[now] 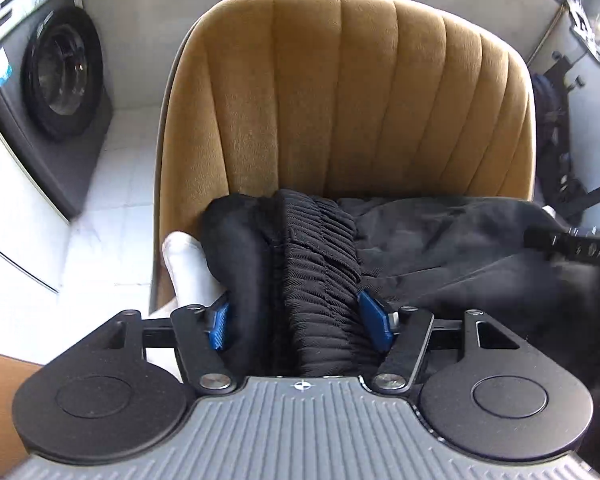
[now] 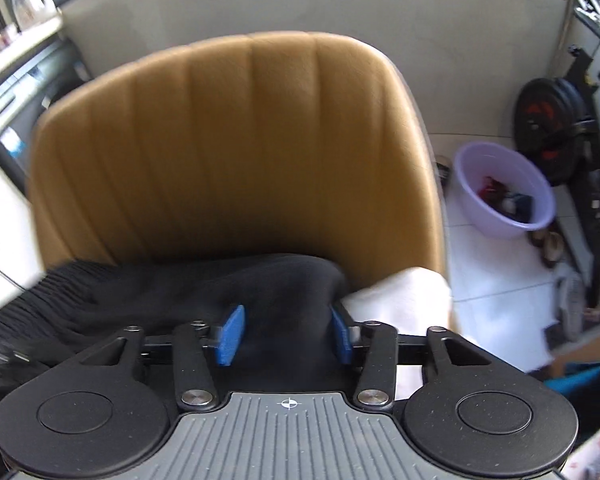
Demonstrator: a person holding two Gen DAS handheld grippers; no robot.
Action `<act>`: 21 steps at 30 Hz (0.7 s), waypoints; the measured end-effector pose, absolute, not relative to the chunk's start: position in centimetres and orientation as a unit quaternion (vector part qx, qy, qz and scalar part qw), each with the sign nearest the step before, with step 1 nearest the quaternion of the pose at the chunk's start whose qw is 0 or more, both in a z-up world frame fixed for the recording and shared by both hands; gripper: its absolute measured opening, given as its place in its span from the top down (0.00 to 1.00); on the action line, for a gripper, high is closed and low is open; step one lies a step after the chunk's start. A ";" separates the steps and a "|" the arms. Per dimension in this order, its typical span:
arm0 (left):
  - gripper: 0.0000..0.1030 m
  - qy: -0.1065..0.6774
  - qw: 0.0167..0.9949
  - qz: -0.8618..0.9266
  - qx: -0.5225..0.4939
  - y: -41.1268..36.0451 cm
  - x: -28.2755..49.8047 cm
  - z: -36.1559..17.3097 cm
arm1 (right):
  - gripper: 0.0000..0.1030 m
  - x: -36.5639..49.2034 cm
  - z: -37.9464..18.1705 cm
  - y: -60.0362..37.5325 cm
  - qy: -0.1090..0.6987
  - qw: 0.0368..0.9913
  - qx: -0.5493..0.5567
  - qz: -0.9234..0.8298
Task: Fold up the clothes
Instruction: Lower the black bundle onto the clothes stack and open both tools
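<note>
A black garment [image 1: 320, 264] with a ribbed elastic waistband [image 1: 320, 240] lies bunched on the seat of a mustard-yellow chair [image 1: 340, 92]. My left gripper [image 1: 297, 324] points down at it, and its blue pads [image 1: 219, 326] stand apart on either side of the waistband, open. In the right wrist view the same black garment [image 2: 203, 284] sits between the spread blue pads [image 2: 231, 336] of my right gripper [image 2: 287, 338], also open, in front of the chair back [image 2: 227, 140]. A white cloth [image 2: 400, 296] lies under the garment's edge; in the left wrist view the white cloth [image 1: 183, 268] shows at the seat's left.
A grey washing machine [image 1: 55, 84] stands left of the chair. On the white tiled floor to the right sit a lilac basin [image 2: 504, 192] holding clothes, shoes [image 2: 548, 244] and a black weight plate on a stand [image 2: 552, 136].
</note>
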State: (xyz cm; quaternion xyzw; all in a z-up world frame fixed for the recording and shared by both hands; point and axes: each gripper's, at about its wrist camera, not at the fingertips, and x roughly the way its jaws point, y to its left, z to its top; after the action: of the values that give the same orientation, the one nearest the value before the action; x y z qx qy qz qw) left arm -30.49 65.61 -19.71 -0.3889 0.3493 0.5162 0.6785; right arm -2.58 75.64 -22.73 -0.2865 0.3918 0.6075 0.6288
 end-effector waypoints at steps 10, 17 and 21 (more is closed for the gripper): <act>0.29 0.312 0.727 0.502 -0.350 62.0 -33.4 -14.5 | 0.51 2.8 -19.9 66.9 0.461 0.626 -0.160 0.608; 0.39 0.295 0.746 0.482 -0.353 61.1 -31.4 -16.0 | 0.49 -2.1 -19.3 63.4 0.395 0.649 -0.227 0.610; 0.76 0.273 0.734 0.498 -0.372 61.2 -31.0 -17.0 | 0.49 -1.5 -19.2 59.6 0.392 0.671 -0.232 0.585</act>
State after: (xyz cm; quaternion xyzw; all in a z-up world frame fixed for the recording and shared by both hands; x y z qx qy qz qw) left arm -31.02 61.19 -17.05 -0.3722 0.2732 0.4976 0.7343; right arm -1.45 59.62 -19.20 -0.2324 0.3919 0.5854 0.6706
